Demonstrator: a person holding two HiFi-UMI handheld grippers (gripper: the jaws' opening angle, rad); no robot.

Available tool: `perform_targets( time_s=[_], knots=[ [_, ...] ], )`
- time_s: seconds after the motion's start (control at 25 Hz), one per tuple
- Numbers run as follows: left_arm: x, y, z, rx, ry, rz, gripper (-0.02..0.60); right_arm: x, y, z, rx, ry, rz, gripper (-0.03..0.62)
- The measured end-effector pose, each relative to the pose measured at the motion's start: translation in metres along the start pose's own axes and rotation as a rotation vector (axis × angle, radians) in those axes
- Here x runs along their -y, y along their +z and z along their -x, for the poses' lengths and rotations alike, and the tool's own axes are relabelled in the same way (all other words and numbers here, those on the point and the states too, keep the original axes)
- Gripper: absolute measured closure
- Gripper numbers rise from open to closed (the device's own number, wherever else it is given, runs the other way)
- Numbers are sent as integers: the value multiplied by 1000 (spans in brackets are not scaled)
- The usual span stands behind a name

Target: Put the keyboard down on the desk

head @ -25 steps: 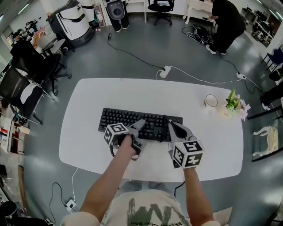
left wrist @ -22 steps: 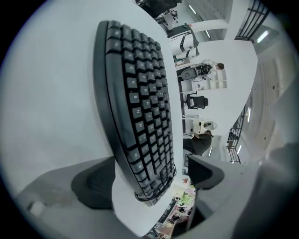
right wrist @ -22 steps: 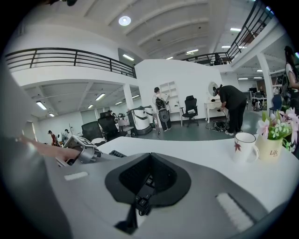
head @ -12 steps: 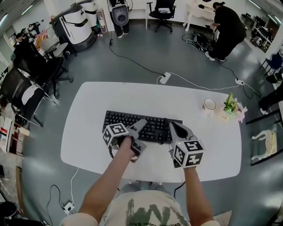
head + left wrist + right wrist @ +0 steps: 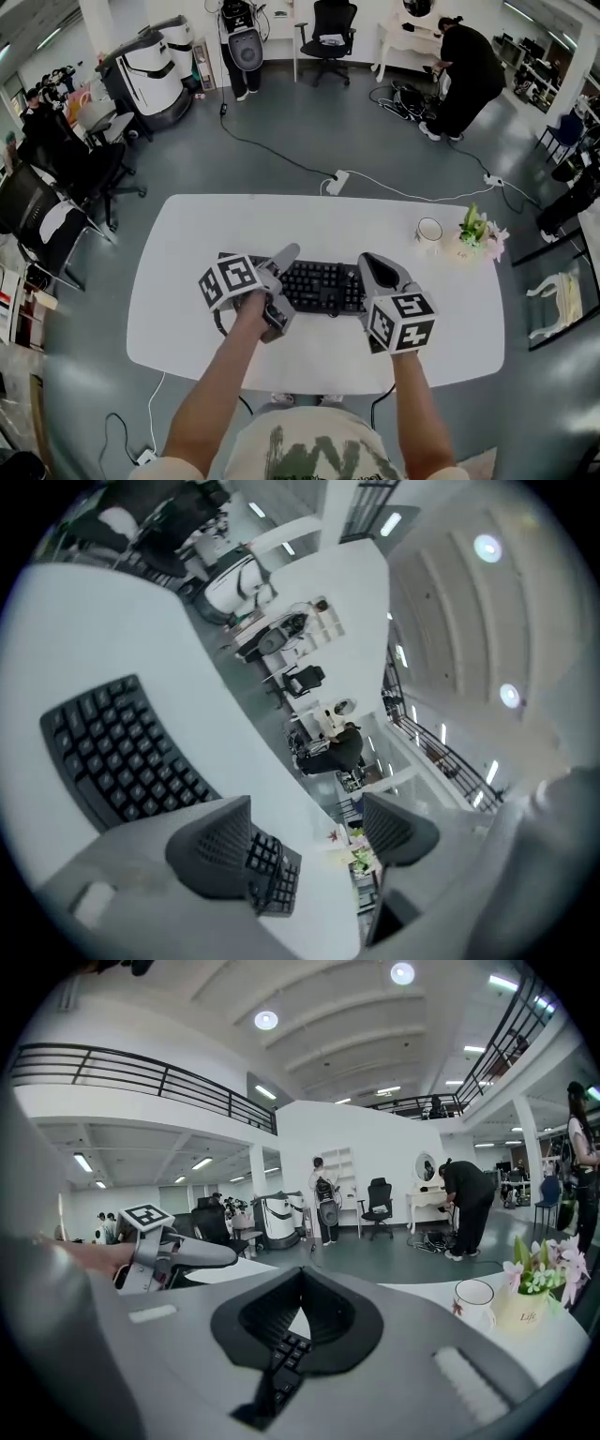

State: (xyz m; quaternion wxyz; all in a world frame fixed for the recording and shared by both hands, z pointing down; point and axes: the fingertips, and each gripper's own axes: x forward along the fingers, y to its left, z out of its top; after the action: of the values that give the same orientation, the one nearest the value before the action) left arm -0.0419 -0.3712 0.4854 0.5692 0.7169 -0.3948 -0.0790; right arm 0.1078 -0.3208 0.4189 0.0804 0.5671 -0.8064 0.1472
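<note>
Black keyboard [image 5: 319, 286] lying flat on the white desk [image 5: 187, 234], my left gripper [image 5: 305, 810] hovering over its left part, jaws apart and just now narrowing, nothing pinched, my right gripper [image 5: 302, 1279] clenched empty above its right end

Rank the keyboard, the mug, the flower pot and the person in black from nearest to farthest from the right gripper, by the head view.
1. keyboard, on the desk, at the right gripper tips, to the left.
2. mug, farther back on the desk, to the right.
3. flower pot, right of the mug.
4. person in black, far across the floor.
</note>
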Motion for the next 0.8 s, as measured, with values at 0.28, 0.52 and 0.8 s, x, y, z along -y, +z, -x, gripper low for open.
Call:
perform_targets(
  time_s=[0.28,0.52,0.8],
  knots=[
    [54,34,17,65,-25,-474,289,1,23,7,38,-7,21,594],
    [77,40,25,91,-31,-750,353,0,40,12,74,-5,43,595],
    [88,41,35,137,3,-1033,461,1,49,16,107,-16,62,595]
  ],
)
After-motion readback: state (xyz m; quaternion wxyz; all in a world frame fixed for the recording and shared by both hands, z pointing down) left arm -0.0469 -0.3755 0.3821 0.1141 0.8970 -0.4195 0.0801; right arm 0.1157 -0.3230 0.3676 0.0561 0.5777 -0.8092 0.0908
